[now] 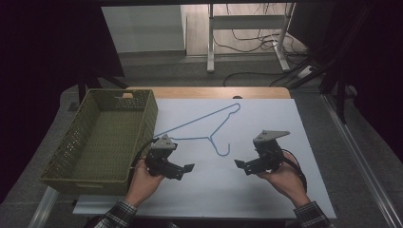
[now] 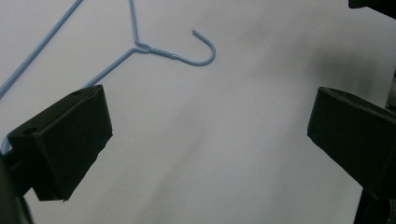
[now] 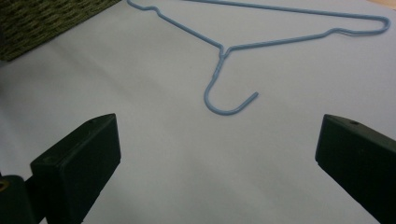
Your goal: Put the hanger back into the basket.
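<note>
The blue wire hanger (image 1: pixel 202 126) lies flat on the white surface (image 1: pixel 266 190), at 12 o'clock from both grippers. Left gripper (image 1: pixel 186 170) and right gripper (image 1: pixel 240 165) have jaws wide apart, holding nothing. Risk: thin wire may slip or skate away when pinched.

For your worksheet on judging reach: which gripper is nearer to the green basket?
Left. The left gripper sits just off the green basket at its near right corner; the right gripper is farther right, past the hanger's hook.
</note>
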The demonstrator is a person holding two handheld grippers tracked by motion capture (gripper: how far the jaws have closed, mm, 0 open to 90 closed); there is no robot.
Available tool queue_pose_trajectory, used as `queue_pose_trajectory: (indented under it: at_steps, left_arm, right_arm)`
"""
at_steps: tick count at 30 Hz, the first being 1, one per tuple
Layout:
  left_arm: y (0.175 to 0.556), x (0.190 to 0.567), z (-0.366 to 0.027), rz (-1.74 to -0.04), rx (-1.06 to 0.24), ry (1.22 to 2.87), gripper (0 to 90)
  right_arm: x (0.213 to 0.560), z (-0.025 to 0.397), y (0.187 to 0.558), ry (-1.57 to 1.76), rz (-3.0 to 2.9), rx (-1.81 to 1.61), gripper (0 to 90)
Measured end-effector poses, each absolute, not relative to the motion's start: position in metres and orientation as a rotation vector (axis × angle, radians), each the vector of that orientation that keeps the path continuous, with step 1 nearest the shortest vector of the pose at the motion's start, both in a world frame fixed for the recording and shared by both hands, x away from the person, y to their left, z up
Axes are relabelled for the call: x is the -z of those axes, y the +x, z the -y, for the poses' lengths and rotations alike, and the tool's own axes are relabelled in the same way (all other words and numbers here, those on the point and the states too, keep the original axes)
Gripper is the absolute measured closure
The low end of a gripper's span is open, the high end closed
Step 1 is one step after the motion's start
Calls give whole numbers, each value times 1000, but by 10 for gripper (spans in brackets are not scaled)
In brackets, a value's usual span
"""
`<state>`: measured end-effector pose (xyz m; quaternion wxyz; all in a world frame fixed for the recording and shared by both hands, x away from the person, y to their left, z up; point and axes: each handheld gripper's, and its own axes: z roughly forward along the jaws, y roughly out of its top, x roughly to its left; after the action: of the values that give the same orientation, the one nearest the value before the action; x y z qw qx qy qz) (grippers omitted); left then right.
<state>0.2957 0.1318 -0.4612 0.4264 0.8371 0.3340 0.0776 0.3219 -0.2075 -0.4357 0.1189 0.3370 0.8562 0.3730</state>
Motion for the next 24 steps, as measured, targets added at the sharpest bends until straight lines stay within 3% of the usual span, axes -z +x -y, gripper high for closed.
queue_pose_trajectory:
  at_steps: [6,11,18,20,21,24]
  left_arm:
    - [309,471,-125,-838,-191,2097,0]
    - [319,476,-121,-825,-196,2087,0]
    - [327,486,-120,-830,-193,2103,0]
    - [329,489,-121,-839,-179,2111,0]
    - [330,492,-122,-838,-167,2120,0]
    - [332,496,-123,-832,-159,2145,0]
  right_arm:
    - [438,193,331,977,-2530,-1061,19]
    - [442,181,343,965,-2542,-1057,130]
    - [455,160,360,922,-2606,-1028,383]
    - [457,158,361,919,-2611,-1017,404]
    - [464,150,368,898,-2634,-1002,503]
    - [472,144,375,878,-2656,-973,603]
